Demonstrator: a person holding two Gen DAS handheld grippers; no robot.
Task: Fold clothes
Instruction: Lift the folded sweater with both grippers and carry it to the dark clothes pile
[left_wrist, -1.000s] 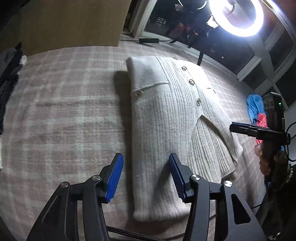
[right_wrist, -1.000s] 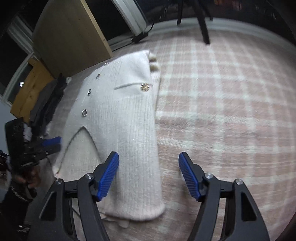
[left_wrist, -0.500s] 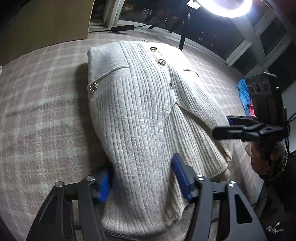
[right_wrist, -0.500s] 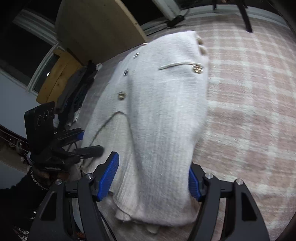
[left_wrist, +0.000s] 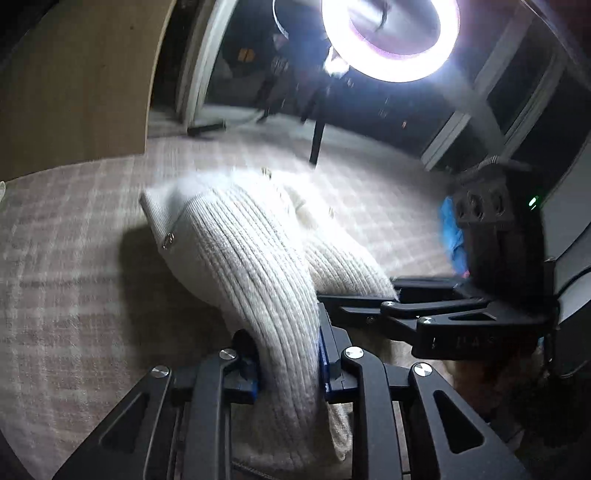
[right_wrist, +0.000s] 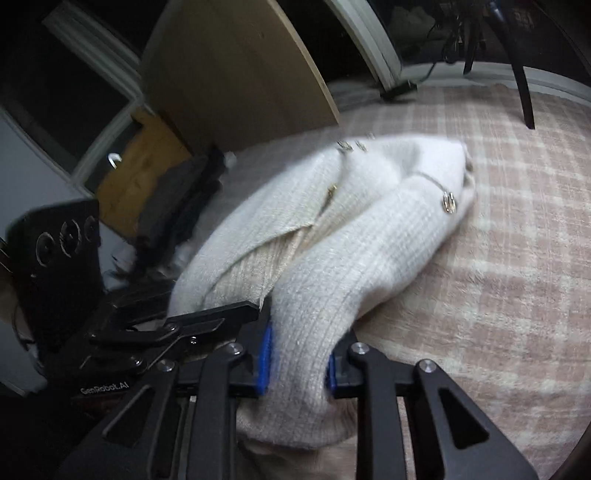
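Observation:
A cream ribbed knit cardigan (left_wrist: 255, 251) with gold buttons lies on a pink plaid surface (left_wrist: 74, 266), its near end lifted. My left gripper (left_wrist: 288, 354) is shut on the near hem on one side. My right gripper (right_wrist: 301, 347) is shut on the near hem (right_wrist: 310, 325) on the other side. Each gripper shows in the other's view: the right one in the left wrist view (left_wrist: 436, 310), the left one in the right wrist view (right_wrist: 166, 325). The far end with the pocket button (right_wrist: 448, 202) rests on the surface.
A ring light (left_wrist: 391, 37) on a dark stand shines at the far edge. A wooden panel (right_wrist: 236, 70) stands at the back. Dark clothes (right_wrist: 177, 206) are piled at the left side, blue cloth (left_wrist: 452, 232) at the right side.
Both grippers moved onto the cardigan's near hem, shut on it, and lifted it. The garment now arches up off the surface toward its far end.

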